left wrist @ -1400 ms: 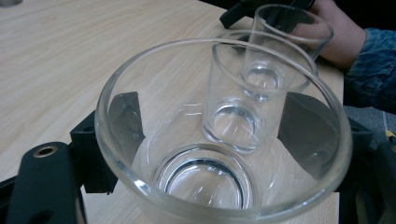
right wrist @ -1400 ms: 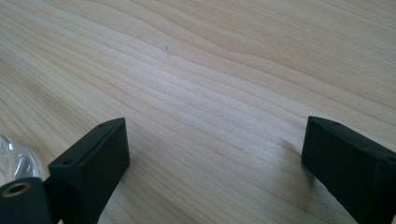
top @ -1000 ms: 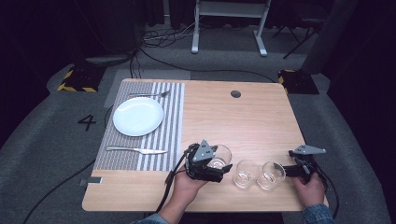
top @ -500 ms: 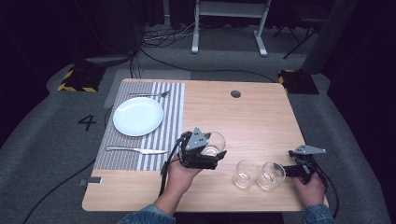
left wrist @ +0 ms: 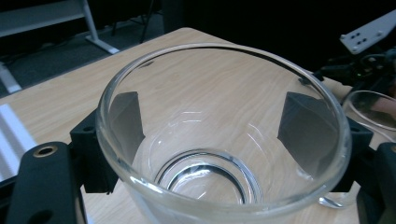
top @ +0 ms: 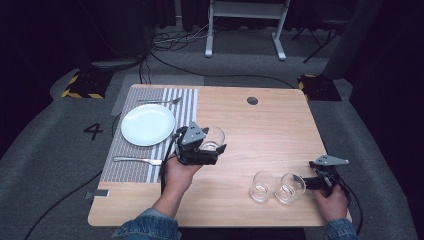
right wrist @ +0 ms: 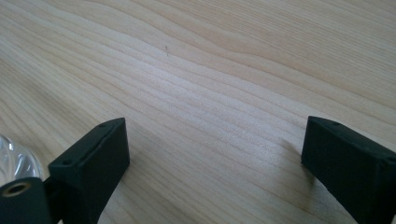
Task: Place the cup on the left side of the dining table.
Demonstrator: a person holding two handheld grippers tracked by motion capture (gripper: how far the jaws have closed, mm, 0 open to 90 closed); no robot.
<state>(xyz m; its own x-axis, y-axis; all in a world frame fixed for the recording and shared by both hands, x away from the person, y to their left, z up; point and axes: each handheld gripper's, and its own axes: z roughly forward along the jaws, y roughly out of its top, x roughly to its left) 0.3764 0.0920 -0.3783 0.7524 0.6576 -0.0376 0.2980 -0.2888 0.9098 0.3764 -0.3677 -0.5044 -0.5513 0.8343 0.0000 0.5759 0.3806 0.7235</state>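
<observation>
1. Worktop (top: 260,125): light wood, sits on grey carpet; round grommet hole (top: 252,100) near its far edge.
2. Striped placemat (top: 186,107) covers the worktop's left part.
3. White plate (top: 148,124) lies on the placemat, toward the far side.
4. Fork (top: 161,101) lies on the placemat beyond the plate; knife (top: 136,160) lies on it nearer the person, blade pointing left. Both are apart from the plate.
5. Left hand-held gripper (top: 204,151): in the person's left hand, just right of the placemat's edge, near the plate. Jaws are clamped on a clear glass (top: 212,138), one pad on each side of the wall. In the left gripper view the glass (left wrist: 224,135) is mouth up and tilted a little toward the camera, with the black pads (left wrist: 306,128) pressed against it from outside. It looks lifted off the wood, but I can't confirm the gap.
6. Right hand-held gripper (top: 305,182): in the right hand at the near right corner of the worktop, low over the surface. Jaws stand wide apart with only bare wood between them in the right gripper view (right wrist: 215,154). It holds nothing.
7. Two more glasses stand upright near the front edge, touching or nearly so: the left one (top: 262,186) and the right one (top: 290,188). The right one sits just beside the right hand-held gripper's tips; contact can't be told.
</observation>
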